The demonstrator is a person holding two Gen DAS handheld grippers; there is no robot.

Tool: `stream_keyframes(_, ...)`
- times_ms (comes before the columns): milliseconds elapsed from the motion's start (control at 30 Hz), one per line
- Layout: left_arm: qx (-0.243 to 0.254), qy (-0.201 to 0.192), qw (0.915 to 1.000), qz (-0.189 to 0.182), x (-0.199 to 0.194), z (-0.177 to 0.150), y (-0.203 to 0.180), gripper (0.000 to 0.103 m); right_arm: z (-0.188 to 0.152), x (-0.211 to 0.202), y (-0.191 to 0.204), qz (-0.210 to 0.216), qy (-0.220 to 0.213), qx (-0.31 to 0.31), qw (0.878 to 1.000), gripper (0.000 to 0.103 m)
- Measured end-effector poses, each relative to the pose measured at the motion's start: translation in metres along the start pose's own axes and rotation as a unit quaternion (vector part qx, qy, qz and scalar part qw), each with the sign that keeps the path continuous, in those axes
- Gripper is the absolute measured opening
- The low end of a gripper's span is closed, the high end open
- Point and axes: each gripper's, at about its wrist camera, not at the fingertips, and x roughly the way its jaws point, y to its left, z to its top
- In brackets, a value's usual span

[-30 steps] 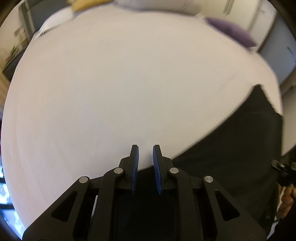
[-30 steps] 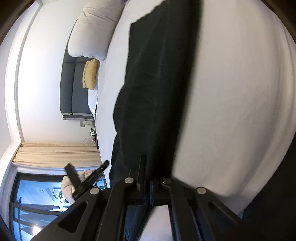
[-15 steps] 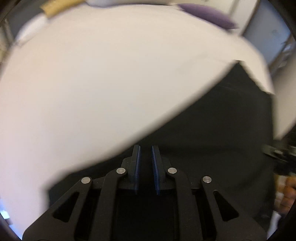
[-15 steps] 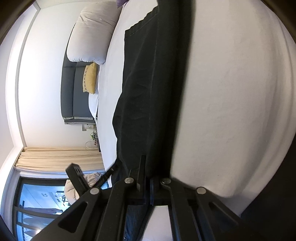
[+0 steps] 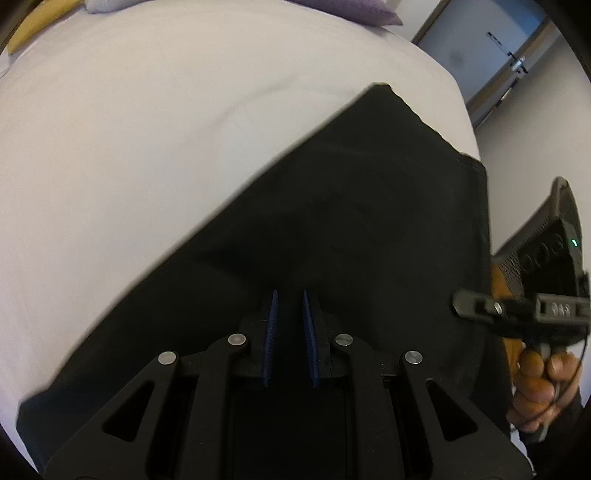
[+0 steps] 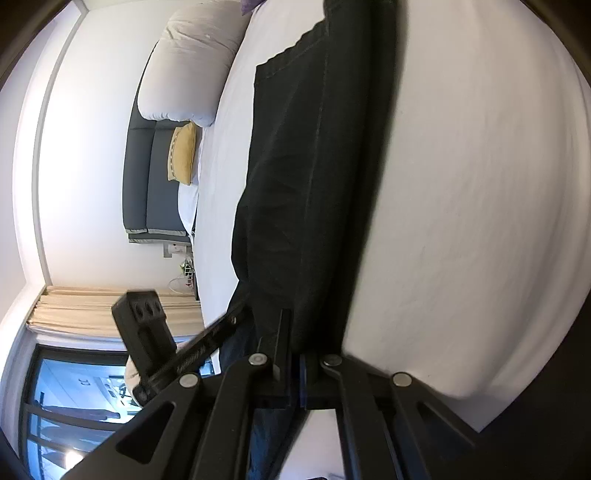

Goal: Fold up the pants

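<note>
The black pants (image 5: 351,206) lie stretched along the white bed (image 5: 129,129). My left gripper (image 5: 289,306) hovers over the near part of the pants; its blue pads stand a little apart with nothing between them. My right gripper (image 6: 295,347) is shut on the edge of the pants (image 6: 314,166), which run away from it across the bed (image 6: 480,184). The right gripper's body and the hand holding it show at the right edge of the left wrist view (image 5: 535,302). The left gripper's body shows at lower left in the right wrist view (image 6: 147,332).
A purple pillow (image 5: 351,7) and a yellow cushion (image 5: 33,26) lie at the bed's far end, a door (image 5: 491,48) beyond. In the right wrist view: a white pillow (image 6: 195,62), a yellow cushion (image 6: 183,155), a grey headboard (image 6: 147,184), curtains (image 6: 92,310), a window (image 6: 74,398).
My left gripper has swung from over the bare sheet to over the pants, its pads slightly closer together. My right gripper has stayed clamped on the pants edge, the left gripper coming closer beside it.
</note>
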Motion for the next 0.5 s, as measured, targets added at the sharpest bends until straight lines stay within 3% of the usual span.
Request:
stream_keyframes(33,-0.01,-0.003,0.9999,0.006,-0.001,0.001,0.009,0.011,0.0,0.0,-0.001,0.001,0.0,0.001,1.0,0.0)
stream_keyframes(100,-0.026,-0.021,0.9972,0.067,-0.007,0.013,0.025,0.012,0.001,0.0,0.0,0.001,0.002,0.0,1.0,0.0)
stream_keyframes(167,-0.06,-0.031,0.9934,0.092,-0.016,0.024,0.041,0.011,0.002,-0.001,0.004,-0.004,0.004,-0.009,1.0,0.001)
stream_keyframes(200,-0.068,-0.042,0.9938,0.077,-0.023,0.028,0.042,0.011,0.003,-0.002,0.006,-0.005,0.004,-0.01,1.0,0.004)
stream_keyframes(267,-0.038,-0.055,0.9964,0.052,-0.031,0.035,0.024,0.012,0.006,-0.005,0.009,-0.002,-0.005,-0.012,1.0,0.007)
stream_keyframes(367,0.014,-0.05,0.9985,-0.017,-0.021,0.045,-0.024,0.012,0.014,-0.001,0.009,0.0,-0.009,-0.01,1.0,0.006)
stream_keyframes(433,0.042,-0.024,0.9987,-0.017,0.0,0.048,-0.044,0.012,0.019,0.002,0.007,-0.001,-0.009,-0.002,1.0,0.003)
stream_keyframes(500,0.038,0.008,0.9992,-0.004,0.033,0.056,-0.046,0.012,0.021,0.002,0.005,0.004,-0.007,0.003,1.0,0.003)
